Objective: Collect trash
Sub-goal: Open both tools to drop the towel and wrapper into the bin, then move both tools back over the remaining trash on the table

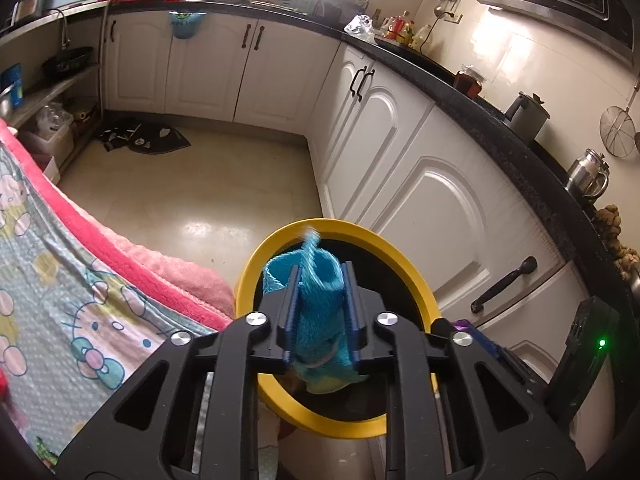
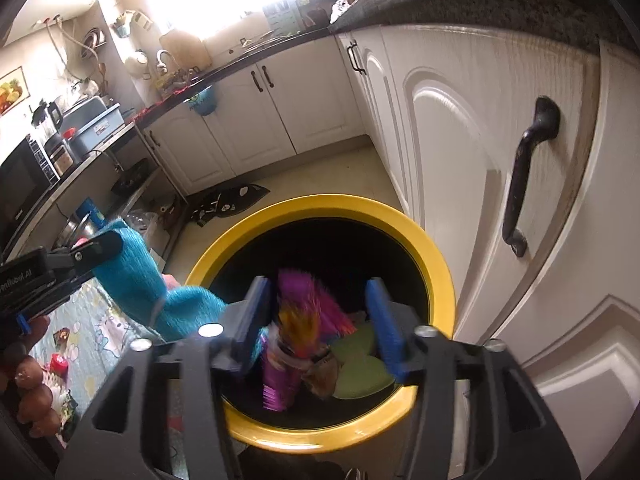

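A: Where does the left gripper (image 1: 320,300) sit?

B: It points steeply down over the yellow-rimmed bin (image 1: 404,256), which stands on the floor just beside the white cupboard doors (image 1: 432,200). Its blue fingers (image 1: 290,308) stand a little apart, with a bunched blue mesh cloth (image 1: 320,288) between them; the cloth fills the gap and touches both fingers, and its lower end hangs below them over the bin's mouth.

A: And the right gripper (image 2: 320,320)?

B: It also tilts down over the same bin (image 2: 436,256). Its fingers (image 2: 384,320) are wide apart. A blurred purple foil wrapper (image 2: 288,360) lies between them, leaning near the left finger but not pinched, inside the bin's black opening.

A: Anything else in the bin?

B: A green piece (image 2: 360,364) and a brownish scrap (image 2: 320,376) lie at the bottom.

A: What is on the left?

B: A cartoon-print sheet with a pink blanket (image 1: 132,264) along its edge. In the right wrist view, a hand (image 2: 32,384) shows at the lower left, under the left gripper's body.
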Demonstrator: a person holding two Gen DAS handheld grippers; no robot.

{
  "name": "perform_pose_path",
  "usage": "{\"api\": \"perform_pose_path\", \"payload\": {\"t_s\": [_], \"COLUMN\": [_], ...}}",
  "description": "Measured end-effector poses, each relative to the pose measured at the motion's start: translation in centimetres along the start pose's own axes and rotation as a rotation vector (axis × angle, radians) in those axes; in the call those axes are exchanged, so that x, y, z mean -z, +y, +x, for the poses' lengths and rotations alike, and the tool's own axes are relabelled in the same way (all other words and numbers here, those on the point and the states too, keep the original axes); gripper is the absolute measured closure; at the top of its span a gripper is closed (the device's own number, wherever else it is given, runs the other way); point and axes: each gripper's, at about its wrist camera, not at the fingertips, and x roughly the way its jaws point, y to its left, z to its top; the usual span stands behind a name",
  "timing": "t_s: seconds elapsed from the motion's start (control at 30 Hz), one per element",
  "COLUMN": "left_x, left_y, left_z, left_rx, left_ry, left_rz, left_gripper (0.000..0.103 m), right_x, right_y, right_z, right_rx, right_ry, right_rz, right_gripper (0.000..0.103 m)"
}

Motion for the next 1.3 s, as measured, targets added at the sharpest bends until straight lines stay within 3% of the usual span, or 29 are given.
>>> {"api": "perform_pose_path", "payload": {"t_s": [0.03,0.17,0.4,0.8,0.97,1.3], "left_x": [0.0,0.1,0.1,0.8,1.3,2.3], "left_y": [0.1,0.6,1.0,2.3,2.9,4.0], "left_z": [-0.1,-1.1,-4.2,-9.6,-11.6,-15.4], "left_rx": [-0.003,-0.014,-0.070,-0.122,-0.144,-0.164], "left_ry": [-0.001,-0.021,-0.087,-0.172,-0.204,-0.258], "left_rz": [-0.006,-0.014,0.008,-0.014,-0.023,-0.040], "left_gripper": [0.074,0.058,0.011,0.011,0.011,0.011], "right_x": [0.0,0.0,0.0,-0.6,-0.9,-1.4], "right_y": [0.0,-0.1,0.5,3.5,4.7,6.8], "right_z": [0.0,-0.4,-1.4,-4.7,-6.3,-8.5], "right_rx": [-0.002,-0.003,-0.013,-0.071,-0.095,-0.143], "right_ry": [0.001,-0.006,-0.023,-0.092,-0.126,-0.160], "right_rz": [0.002,0.012,0.002,-0.064,-0.094,-0.133], "right_gripper": [0.047,0.036,0.030,0.027,0.018,0.016]}}
